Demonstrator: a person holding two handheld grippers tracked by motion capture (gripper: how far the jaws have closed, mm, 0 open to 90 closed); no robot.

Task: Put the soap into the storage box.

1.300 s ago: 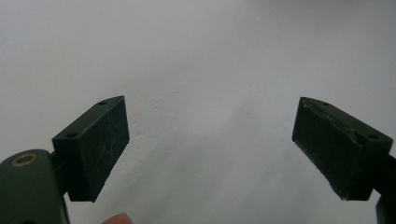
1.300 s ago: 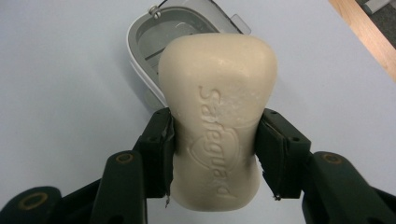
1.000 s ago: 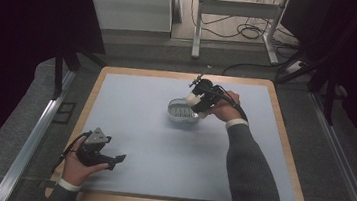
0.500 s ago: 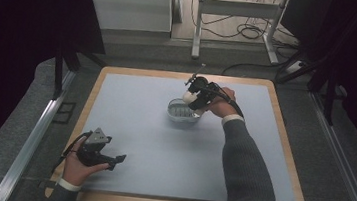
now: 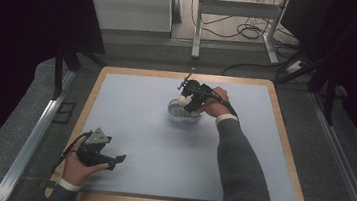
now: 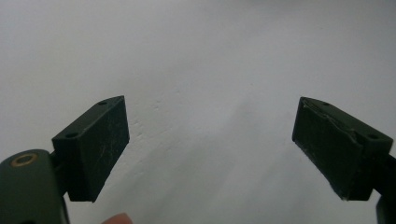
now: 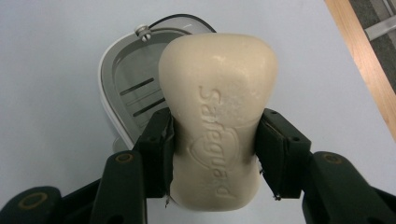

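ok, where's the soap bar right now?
Clamped in the right gripper, the soap bar hangs over the soap dish, right of centre toward the table's far edge.

Bare pale worktop (image 5: pixel 162 144) stretches on every side of the soap dish (image 5: pixel 183 113), leaving open passage all around it. Above the dish, the right gripper (image 5: pixel 186 100) and its clamped soap bar (image 7: pixel 217 116) block the way down. The left gripper (image 5: pixel 116 160), jaws spread, rests well apart from the dish, near the worktop's front edge.

soap dish (image 7: pixel 122 88) half hidden behind the soap bar (image 7: pixel 217 116)
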